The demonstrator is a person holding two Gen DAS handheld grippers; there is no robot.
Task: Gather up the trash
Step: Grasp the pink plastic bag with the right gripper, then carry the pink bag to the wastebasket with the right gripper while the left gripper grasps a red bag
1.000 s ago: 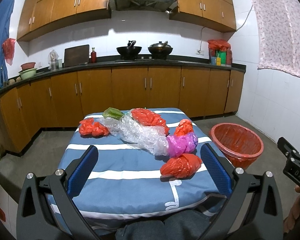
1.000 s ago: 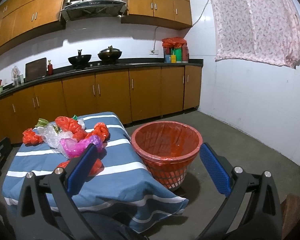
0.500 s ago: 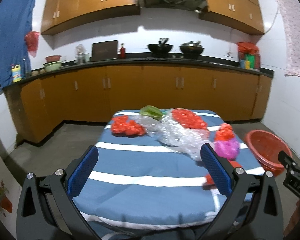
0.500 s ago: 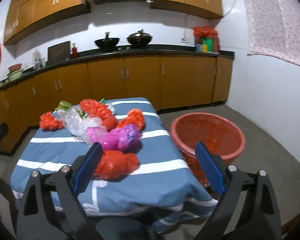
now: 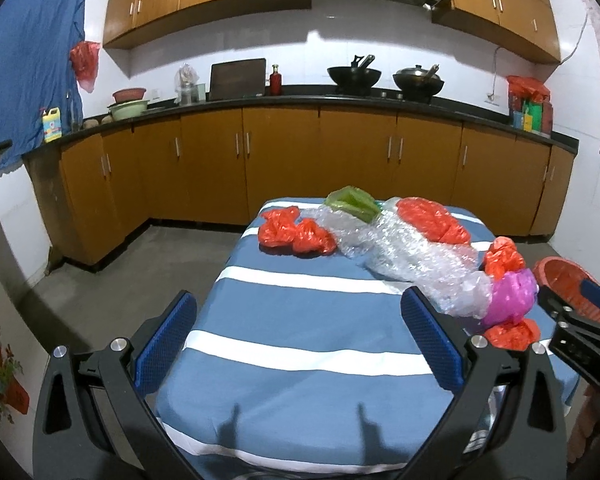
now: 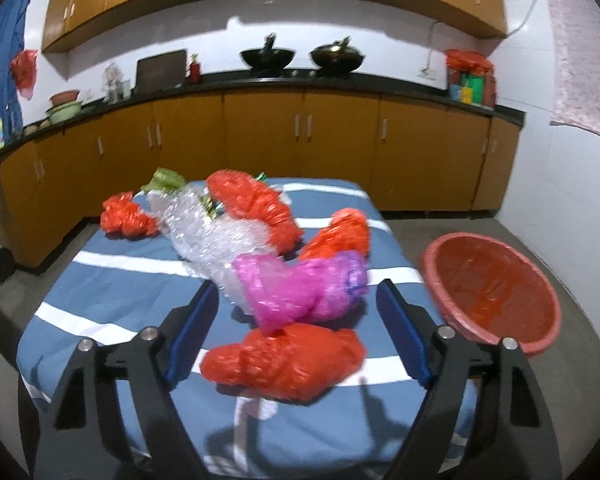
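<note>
A striped blue-and-white table (image 6: 112,300) in a kitchen carries a heap of crumpled plastic trash, with a red basket (image 6: 496,292) lined in red plastic standing on the floor just off its right side. The right gripper (image 6: 296,332) hangs over the near end of the table, its jaws well apart and just closing in, with nothing pressed between the blue pads. The nearest red bag (image 6: 284,360) lies on the cloth between the two fingers, close in front of them but apart from both pads (motion blur softens its edges). Just beyond it, touching its top, sits a pink bag (image 6: 300,288), and behind that a long wad of clear bubble wrap (image 6: 208,236) runs toward the far left corner. More red bags lie around the wrap: a large one (image 6: 252,204) on its far side, a smaller one (image 6: 344,232) to the right against the pink bag, and one (image 6: 124,216) at the far left. A green scrap (image 6: 166,178) peeks out at the wrap's far end.

The left gripper (image 5: 296,340) hovers over the bare left part of the table, jaws wide and empty; the heap lies ahead and to its right, the bubble wrap's near end just beyond its right finger. Brown cabinets (image 5: 280,168) line the wall behind.
</note>
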